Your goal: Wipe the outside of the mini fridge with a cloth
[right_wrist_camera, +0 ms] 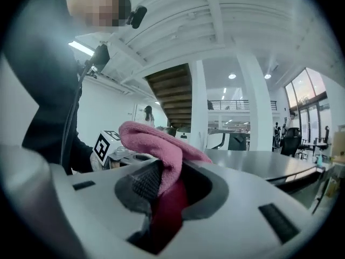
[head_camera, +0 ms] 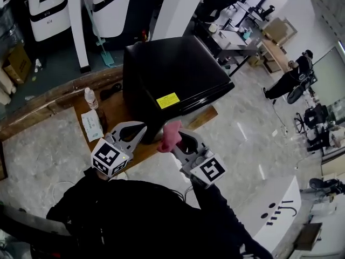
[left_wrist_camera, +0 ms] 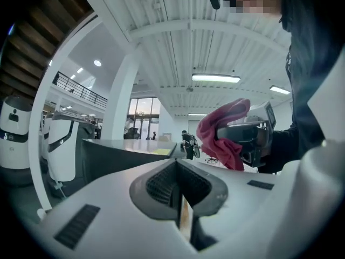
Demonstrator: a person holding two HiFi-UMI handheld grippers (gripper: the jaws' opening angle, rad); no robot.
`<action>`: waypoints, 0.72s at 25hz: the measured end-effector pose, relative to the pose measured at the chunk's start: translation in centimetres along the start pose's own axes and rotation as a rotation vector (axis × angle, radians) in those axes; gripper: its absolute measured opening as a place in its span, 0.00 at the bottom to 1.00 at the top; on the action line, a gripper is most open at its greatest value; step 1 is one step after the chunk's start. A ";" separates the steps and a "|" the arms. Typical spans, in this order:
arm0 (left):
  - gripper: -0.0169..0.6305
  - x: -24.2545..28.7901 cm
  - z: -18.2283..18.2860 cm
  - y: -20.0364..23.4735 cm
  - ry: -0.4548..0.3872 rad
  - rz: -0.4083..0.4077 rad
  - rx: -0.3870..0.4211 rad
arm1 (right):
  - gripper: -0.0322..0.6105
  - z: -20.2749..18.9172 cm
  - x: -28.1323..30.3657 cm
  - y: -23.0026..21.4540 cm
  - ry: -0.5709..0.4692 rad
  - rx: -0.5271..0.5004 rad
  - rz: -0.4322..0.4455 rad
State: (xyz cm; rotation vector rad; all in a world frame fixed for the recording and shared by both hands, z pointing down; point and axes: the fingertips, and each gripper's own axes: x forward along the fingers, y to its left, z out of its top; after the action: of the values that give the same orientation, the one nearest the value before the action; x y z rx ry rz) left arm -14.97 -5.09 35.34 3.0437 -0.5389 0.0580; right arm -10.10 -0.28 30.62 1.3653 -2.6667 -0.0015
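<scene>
Open workshop hall, wooden surface (head_camera: 110,111): your right tool (head_camera: 182,140) pinches the pink cloth (head_camera: 170,135); your left tool (head_camera: 136,129), pressed together, holds nothing. Both sit near the black mini fridge (head_camera: 172,72); wiping seemingly remains to do.

Left gripper (head_camera: 139,128) jaws together, empty; right gripper (head_camera: 181,138) clamped on cloth (head_camera: 170,136).
</scene>
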 end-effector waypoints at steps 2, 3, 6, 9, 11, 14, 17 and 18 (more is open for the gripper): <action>0.03 0.3 1.2 2.4 -0.026 0.023 0.004 | 0.20 1.2 1.6 -1.7 0.045 -0.035 0.011; 0.03 0.5 1.9 3.4 -0.040 0.029 0.006 | 0.20 1.7 2.4 -2.6 0.068 -0.059 0.018; 0.03 1.0 4.1 6.2 -0.069 0.036 0.022 | 0.20 3.4 5.0 -5.1 0.143 -0.124 0.058; 0.04 1.3 5.9 8.5 -0.088 0.054 0.043 | 0.20 4.6 7.4 -6.6 0.203 -0.165 0.125; 0.04 1.6 6.5 9.8 -0.101 0.082 0.047 | 0.20 4.9 8.7 -7.7 0.225 -0.181 0.166; 0.03 2.6 7.0 10.9 -0.112 0.129 0.049 | 0.20 5.2 10.3 -9.9 0.242 -0.187 0.238; 0.03 4.1 7.9 11.9 -0.110 0.193 0.073 | 0.20 5.9 12.3 -12.7 0.262 -0.204 0.333; 0.03 4.6 8.2 12.1 -0.107 0.216 0.078 | 0.20 6.0 12.8 -13.6 0.276 -0.210 0.362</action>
State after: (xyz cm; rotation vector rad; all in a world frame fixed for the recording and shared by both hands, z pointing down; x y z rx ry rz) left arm -14.52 -18.44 27.92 3.0628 -0.8929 -0.0786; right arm -7.29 -18.95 25.41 0.7490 -2.5501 -0.0485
